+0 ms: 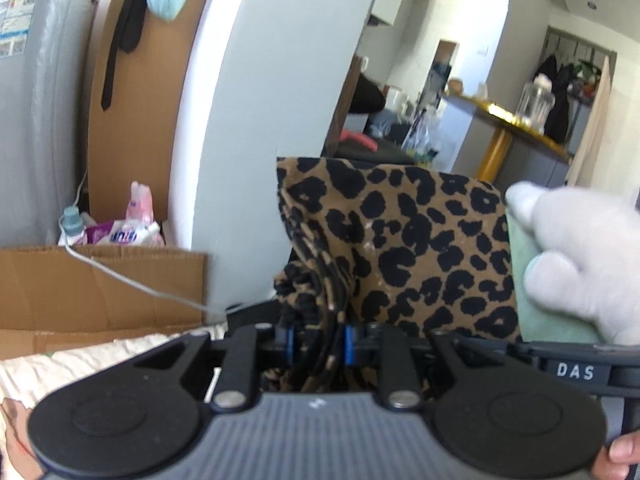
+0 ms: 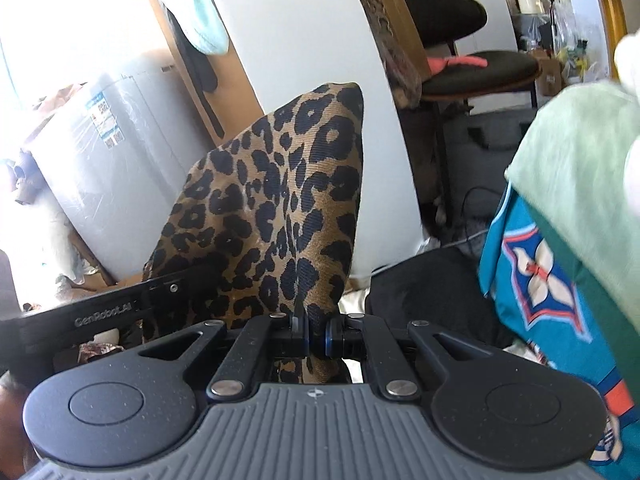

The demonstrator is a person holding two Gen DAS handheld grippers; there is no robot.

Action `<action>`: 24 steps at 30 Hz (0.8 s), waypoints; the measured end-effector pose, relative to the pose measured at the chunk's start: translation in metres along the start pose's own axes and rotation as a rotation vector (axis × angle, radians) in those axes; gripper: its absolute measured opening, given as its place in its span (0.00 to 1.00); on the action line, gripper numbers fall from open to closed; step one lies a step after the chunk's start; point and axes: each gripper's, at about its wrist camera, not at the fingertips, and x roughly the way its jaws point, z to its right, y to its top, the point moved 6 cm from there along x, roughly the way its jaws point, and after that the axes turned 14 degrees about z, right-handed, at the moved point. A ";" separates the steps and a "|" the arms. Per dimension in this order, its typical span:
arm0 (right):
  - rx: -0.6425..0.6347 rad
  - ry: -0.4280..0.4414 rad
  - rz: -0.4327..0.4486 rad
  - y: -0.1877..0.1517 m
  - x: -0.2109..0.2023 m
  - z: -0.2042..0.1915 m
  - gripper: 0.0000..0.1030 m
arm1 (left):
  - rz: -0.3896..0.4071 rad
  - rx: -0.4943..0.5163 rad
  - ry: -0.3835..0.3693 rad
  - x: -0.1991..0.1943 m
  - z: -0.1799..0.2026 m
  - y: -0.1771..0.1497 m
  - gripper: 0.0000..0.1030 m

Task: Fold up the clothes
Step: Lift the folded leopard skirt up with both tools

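Note:
A leopard-print garment (image 1: 404, 240) is held up in the air between both grippers. My left gripper (image 1: 320, 338) is shut on a bunched edge of it. In the right wrist view the same garment (image 2: 280, 200) rises in a peak, and my right gripper (image 2: 316, 334) is shut on its lower edge. The other gripper's black body (image 2: 104, 312) shows at the left behind the cloth. A pale green cloth (image 1: 548, 300) and something white and blurred (image 1: 592, 248) sit at the right of the left wrist view.
A teal patterned garment (image 2: 548, 280) and the green cloth (image 2: 580, 184) hang close at the right. Cardboard boxes (image 1: 100, 288), a white pillar (image 1: 280, 120), a plastic-wrapped grey appliance (image 2: 120, 160), a black chair (image 2: 480, 68) and a yellow-edged counter (image 1: 512, 120) stand around.

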 end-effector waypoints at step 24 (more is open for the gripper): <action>-0.227 -0.082 0.077 -0.014 0.064 0.012 0.05 | 0.096 -0.002 0.085 0.036 -0.002 -0.039 0.23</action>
